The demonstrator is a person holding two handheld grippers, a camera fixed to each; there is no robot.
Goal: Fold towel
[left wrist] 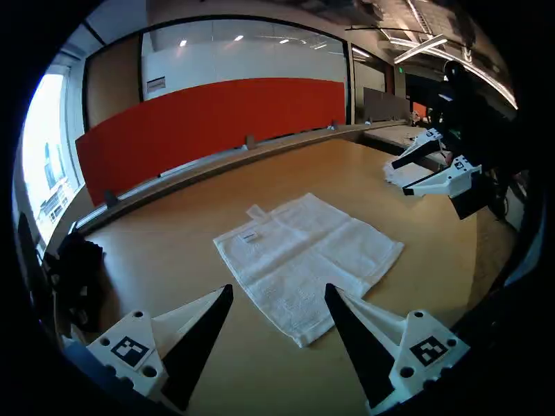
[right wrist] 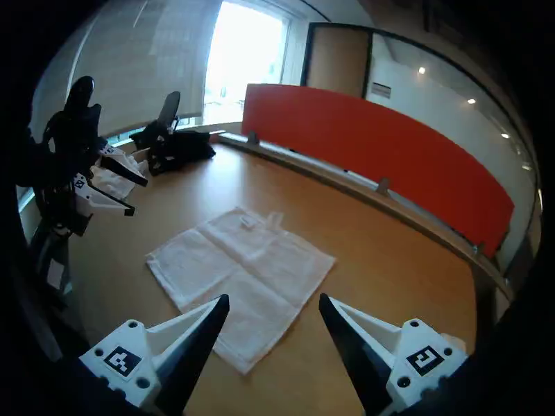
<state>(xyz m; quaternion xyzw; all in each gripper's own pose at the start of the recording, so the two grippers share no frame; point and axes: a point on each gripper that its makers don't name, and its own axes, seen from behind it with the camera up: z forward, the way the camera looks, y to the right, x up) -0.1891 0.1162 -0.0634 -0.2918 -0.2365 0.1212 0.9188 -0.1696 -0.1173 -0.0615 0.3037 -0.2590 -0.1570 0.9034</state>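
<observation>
Left tool (left wrist: 278,285), towel (left wrist: 309,243) just ahead.

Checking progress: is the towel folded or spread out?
Spread: the towel lies flat on the table, creases showing, no edge turned over.

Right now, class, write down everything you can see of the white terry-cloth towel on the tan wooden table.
The white terry-cloth towel is roughly square, soft and nubbly, spread open and flat on the tan wooden table. Faint creases cross it into quarters. A small label and a hanging loop sit at one edge. It rests on the table; the left gripper and right gripper, both open, are clear of it.
</observation>
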